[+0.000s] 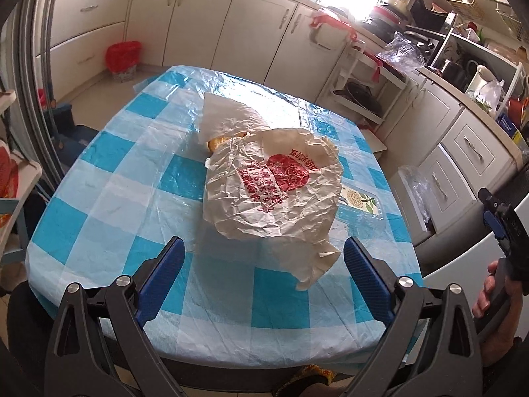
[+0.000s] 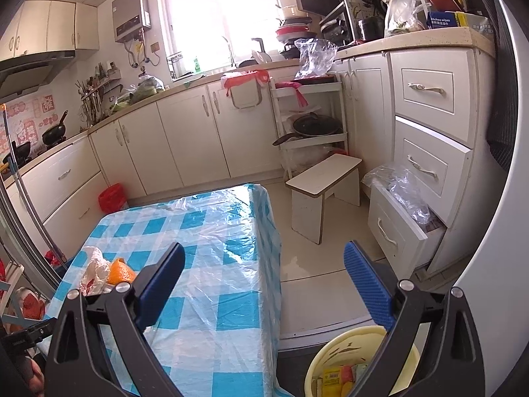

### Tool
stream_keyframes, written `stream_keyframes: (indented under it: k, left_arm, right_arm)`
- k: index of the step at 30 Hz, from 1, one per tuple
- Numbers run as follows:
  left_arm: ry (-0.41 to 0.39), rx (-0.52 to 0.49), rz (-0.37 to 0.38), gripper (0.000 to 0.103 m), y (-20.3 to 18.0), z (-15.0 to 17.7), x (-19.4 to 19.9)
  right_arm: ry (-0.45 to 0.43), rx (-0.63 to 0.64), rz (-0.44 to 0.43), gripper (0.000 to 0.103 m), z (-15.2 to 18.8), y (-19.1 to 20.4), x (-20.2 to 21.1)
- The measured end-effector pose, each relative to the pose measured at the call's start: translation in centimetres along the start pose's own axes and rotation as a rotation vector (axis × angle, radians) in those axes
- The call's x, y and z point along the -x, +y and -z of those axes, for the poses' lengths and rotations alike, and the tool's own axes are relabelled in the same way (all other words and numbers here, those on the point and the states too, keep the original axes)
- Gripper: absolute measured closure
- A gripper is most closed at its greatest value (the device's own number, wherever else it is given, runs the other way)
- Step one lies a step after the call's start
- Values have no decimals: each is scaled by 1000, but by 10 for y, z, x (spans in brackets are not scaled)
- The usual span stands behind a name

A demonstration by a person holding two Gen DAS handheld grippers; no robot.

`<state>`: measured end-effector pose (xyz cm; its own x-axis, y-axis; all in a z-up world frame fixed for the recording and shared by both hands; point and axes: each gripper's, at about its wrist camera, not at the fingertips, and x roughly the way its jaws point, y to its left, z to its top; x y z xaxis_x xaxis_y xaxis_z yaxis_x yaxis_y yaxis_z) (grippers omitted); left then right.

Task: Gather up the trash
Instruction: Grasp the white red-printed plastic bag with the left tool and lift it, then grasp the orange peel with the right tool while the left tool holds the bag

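The left tool (image 1: 261, 276) is spread wide and empty, with the crumpled white paper bag with red print (image 1: 271, 185) lying just ahead near the desk's (image 1: 109, 178) middle, while the right tool (image 2: 264, 286), also spread, points away.

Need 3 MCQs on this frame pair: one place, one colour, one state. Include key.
1. Where does the crumpled white paper bag with red print lie?
A. on the blue-and-white checked tablecloth
B. on the floor
C. in a drawer

2. What colour is the round plastic bin below the right hand-held gripper?
A. red
B. pale yellow
C. black

3. How does the left hand-held gripper stand?
A. shut on the bag
B. shut, empty
C. open, empty

Key: 1 A, the bag rests mid-table on the cloth; 2 B, its rim is pale yellow; 3 C, its blue fingers stand wide apart short of the bag.
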<state>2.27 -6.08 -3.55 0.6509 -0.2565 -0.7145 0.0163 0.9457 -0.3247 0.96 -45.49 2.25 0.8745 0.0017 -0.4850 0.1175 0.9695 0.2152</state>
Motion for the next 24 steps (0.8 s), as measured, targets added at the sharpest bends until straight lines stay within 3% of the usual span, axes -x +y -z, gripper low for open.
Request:
stream_keyframes:
  k: [6,12,13,15,16,17,20,24]
  left_arm:
    - [11,-117,-7,10,-21,-5,-19]
    - [17,-232,-77,13,-42,-11,-38]
    - [19,-234,-70,18,-42,-13,-40]
    - [51,-237,-32,56,-39,-16,-46]
    - [66,-241,-14,66,-38,-17,-48]
    - [71,-253,-12,84,-38,-17,-48]
    - [44,-269,5,93,-35,-17,-40]
    - [-24,-245,13,94,-21,-19,-14]
  right_arm:
    - [8,12,-16,10,0,7,-4]
    - [15,22,-28,10,1,13,-6]
    - [15,23,-29,10,1,13,-6]
    - [16,23,-34,10,0,14,-7]
    - [15,22,-36,10,0,14,-7]
    - [16,21,-37,10,0,14,-7]
    - [19,18,-42,10,0,15,-9]
    - [24,28,-50,10,1,17,-9]
